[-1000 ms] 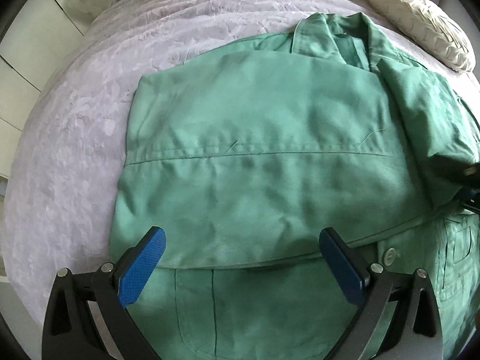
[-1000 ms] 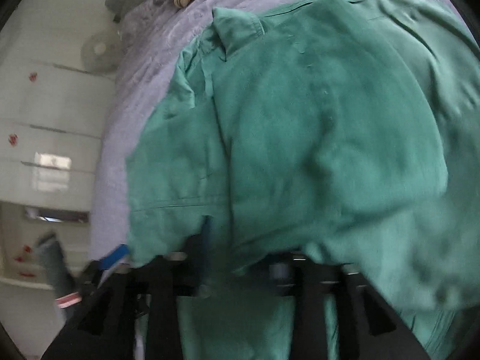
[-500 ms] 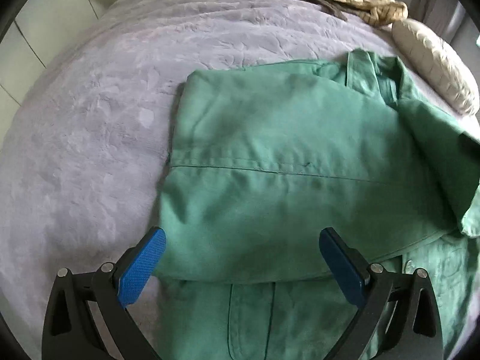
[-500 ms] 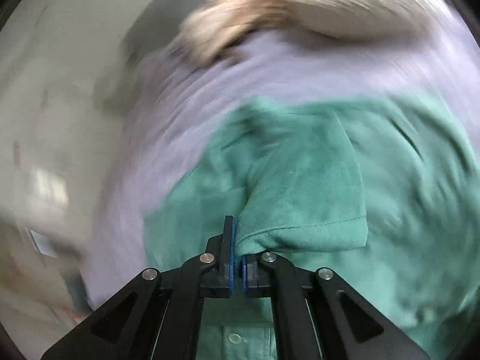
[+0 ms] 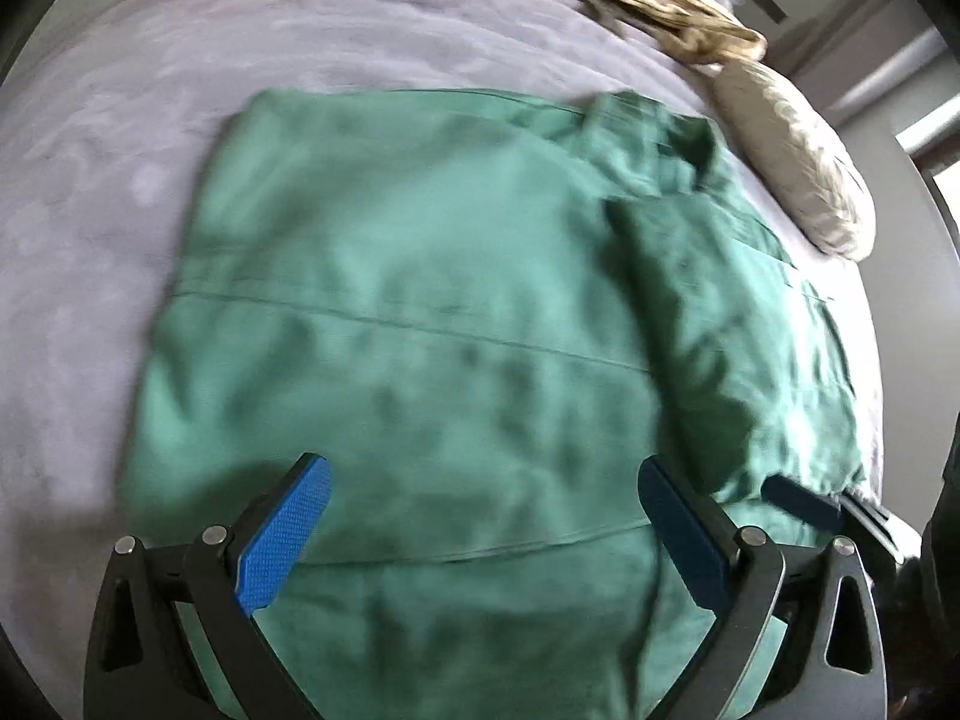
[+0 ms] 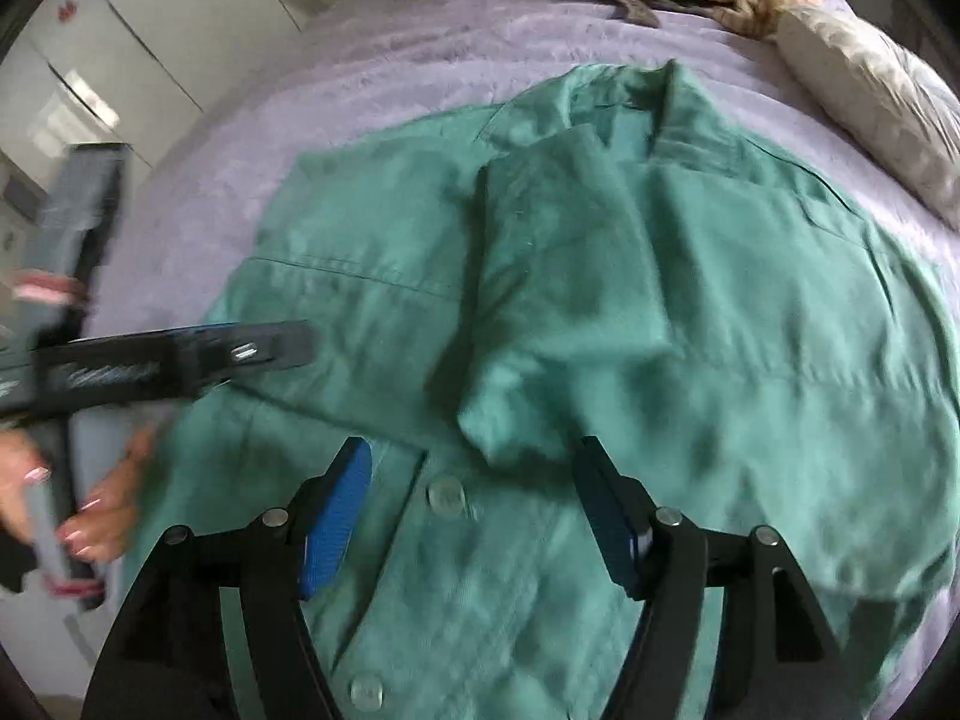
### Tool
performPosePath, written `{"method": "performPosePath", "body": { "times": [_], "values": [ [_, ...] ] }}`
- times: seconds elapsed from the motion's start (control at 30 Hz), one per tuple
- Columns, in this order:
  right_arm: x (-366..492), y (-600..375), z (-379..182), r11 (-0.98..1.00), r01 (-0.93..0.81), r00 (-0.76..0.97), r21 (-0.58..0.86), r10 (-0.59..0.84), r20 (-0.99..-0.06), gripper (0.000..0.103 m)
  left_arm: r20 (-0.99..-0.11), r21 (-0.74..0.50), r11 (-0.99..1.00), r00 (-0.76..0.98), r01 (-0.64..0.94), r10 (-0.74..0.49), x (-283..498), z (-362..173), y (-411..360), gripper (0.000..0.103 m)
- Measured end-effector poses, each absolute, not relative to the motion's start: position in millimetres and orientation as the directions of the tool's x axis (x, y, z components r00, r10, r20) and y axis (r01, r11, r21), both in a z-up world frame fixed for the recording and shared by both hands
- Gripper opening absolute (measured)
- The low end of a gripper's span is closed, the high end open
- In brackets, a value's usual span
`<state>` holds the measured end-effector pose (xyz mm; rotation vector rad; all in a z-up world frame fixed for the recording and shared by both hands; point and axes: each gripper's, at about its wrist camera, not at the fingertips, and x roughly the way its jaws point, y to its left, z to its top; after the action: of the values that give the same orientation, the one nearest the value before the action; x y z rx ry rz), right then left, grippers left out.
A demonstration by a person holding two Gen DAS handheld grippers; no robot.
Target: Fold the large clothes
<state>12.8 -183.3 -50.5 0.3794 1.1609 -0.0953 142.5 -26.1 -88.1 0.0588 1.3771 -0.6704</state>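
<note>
The green shirt (image 6: 660,312) is showing as matt woven cloth, softly creased, with pale glossy plastic-looking buttons (image 6: 445,495). The lilac bedspread (image 5: 120,150) is looking plush and fuzzy. The right gripper (image 6: 474,510) is showing matt black plastic arms, blue finely textured pads (image 6: 336,516) and shiny metal pins.

The green shirt (image 5: 420,312) was smeared by motion blur in the left wrist view, and its lower part ran off the bottom edge behind the fingers (image 5: 282,528). In the right wrist view the left gripper (image 6: 180,354) and the hand (image 6: 90,510) holding it were blurred and cut off at the left edge.
</note>
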Motion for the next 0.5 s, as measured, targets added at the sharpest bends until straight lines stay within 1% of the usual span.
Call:
{"method": "performPosePath", "body": {
  "times": [0.03,0.07,0.13,0.2,0.3,0.33,0.4,0.43,0.47,0.5],
  "values": [
    [0,-194,-48,0.911,0.307,0.408,0.274,0.134,-0.903,0.073,-0.914,-0.333,0.807,0.043,0.488,-0.403,139,-84,-35,0.103],
    [-10,-206,-49,0.883,0.355,0.418,0.308,0.144,-0.897,0.073,-0.918,-0.301,0.797,0.068,0.525,-0.391,132,-78,-47,0.103],
    [-40,-239,-51,0.773,0.474,0.464,0.422,0.188,-0.866,0.073,-0.925,-0.197,0.763,0.142,0.615,-0.353,116,-67,-73,0.103],
    [-62,-262,-54,0.678,0.549,0.502,0.489,0.2,-0.841,0.073,-0.92,-0.084,0.705,0.217,0.704,-0.326,93,-58,-103,0.103],
    [-82,-276,-54,0.632,0.59,0.518,0.502,0.181,-0.836,0.073,-0.909,0.001,0.636,0.266,0.772,-0.322,66,-53,-134,0.103],
    [-86,-277,-54,0.63,0.593,0.519,0.502,0.178,-0.836,0.073,-0.909,0.035,0.625,0.285,0.78,-0.303,60,-55,-143,0.103],
    [-90,-278,-51,0.628,0.592,0.524,0.505,0.176,-0.834,0.073,-0.903,0.163,0.619,0.369,0.768,-0.22,55,-64,-165,0.103],
    [-92,-279,-51,0.627,0.594,0.525,0.504,0.172,-0.833,0.073,-0.899,0.185,0.624,0.387,0.759,-0.205,56,-67,-166,0.099],
    [-91,-280,-53,0.623,0.598,0.526,0.504,0.168,-0.834,0.073,-0.897,0.192,0.637,0.397,0.746,-0.195,60,-68,-168,0.075],
    [-91,-280,-56,0.616,0.603,0.528,0.507,0.168,-0.832,0.073,-0.906,0.173,0.66,0.381,0.731,-0.186,68,-70,-167,0.057]
  ]
}}
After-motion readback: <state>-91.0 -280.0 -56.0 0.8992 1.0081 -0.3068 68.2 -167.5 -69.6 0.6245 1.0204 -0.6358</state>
